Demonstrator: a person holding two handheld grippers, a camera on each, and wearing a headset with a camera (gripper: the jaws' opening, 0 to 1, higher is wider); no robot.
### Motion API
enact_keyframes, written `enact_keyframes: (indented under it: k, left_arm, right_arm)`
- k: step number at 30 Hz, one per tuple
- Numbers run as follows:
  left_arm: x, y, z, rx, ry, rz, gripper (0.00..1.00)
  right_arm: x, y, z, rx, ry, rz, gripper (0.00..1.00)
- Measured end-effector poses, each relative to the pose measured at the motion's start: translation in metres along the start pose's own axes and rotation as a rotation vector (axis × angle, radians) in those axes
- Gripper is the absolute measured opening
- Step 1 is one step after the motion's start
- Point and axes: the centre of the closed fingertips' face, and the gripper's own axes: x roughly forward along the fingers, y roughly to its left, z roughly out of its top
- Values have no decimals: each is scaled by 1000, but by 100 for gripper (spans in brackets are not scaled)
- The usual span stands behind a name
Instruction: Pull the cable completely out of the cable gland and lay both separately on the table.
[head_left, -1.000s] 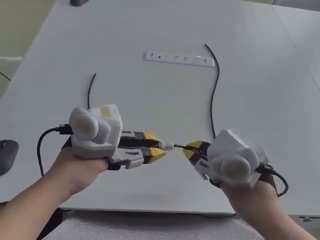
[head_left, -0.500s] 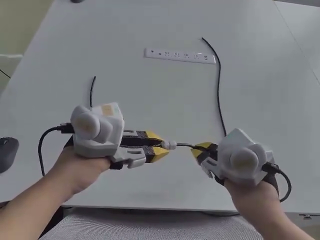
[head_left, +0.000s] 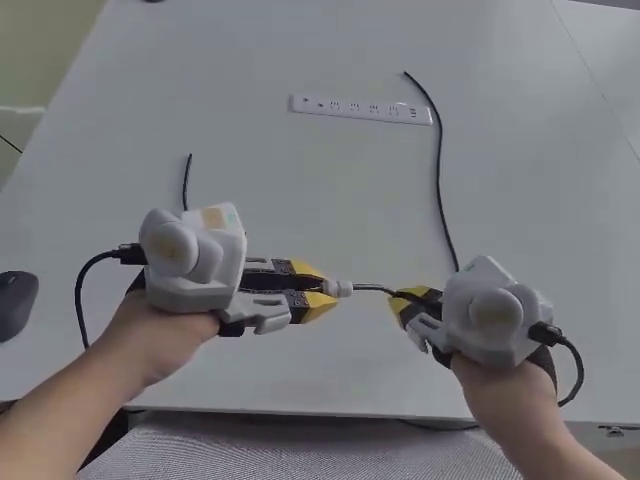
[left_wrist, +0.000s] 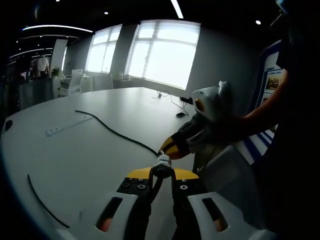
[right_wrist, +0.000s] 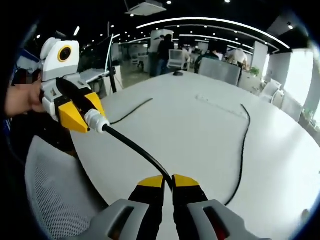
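An open-plan office: long white meeting table (right_wrist: 200, 130), swivel chairs (right_wrist: 222, 71), ceiling strip lights (right_wrist: 200, 21), large windows (left_wrist: 160, 55).

No text is legible. Markings on the power strip (head_left: 362, 110) and the wall poster (left_wrist: 271, 84) are too small to read.

2 tongs (head_left: 320, 296) (head_left: 402, 298); 1 gland (head_left: 338, 290); 2 cables (long cable (head_left: 438, 190), short cable (head_left: 187, 178)); 1 pwr strip (head_left: 360, 109); 1 mouse (head_left: 15, 300).

I work at a big white table (head_left: 300, 190). Beyond its far end, wide windows (left_wrist: 160, 55) glow in a grey wall (left_wrist: 220, 60). Past its other end, strip lights (right_wrist: 210, 22) cross a dark ceiling above grey chairs (right_wrist: 220, 70). A mesh chair (right_wrist: 55, 185) sits at its near edge.
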Motion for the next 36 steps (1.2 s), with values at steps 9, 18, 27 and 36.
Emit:
enact_keyframes:
  k: [9, 18, 27, 36]
  left_arm:
    - [5, -5, 3, -5, -8, -2, 15]
    - [3, 0, -3, 4, 14, 10, 15]
    - [-4, 5, 4, -9, -11, 20, 15]
    - [-5, 4, 5, -8, -13, 17, 15]
  right_arm:
    - [2, -6, -9, 102, 19, -3, 0]
    - [-2, 2, -14, 16, 35, 21, 2]
    - [-17, 11, -3, -241, 39, 29, 9]
    - [-30, 45, 45, -405, -32, 82, 12]
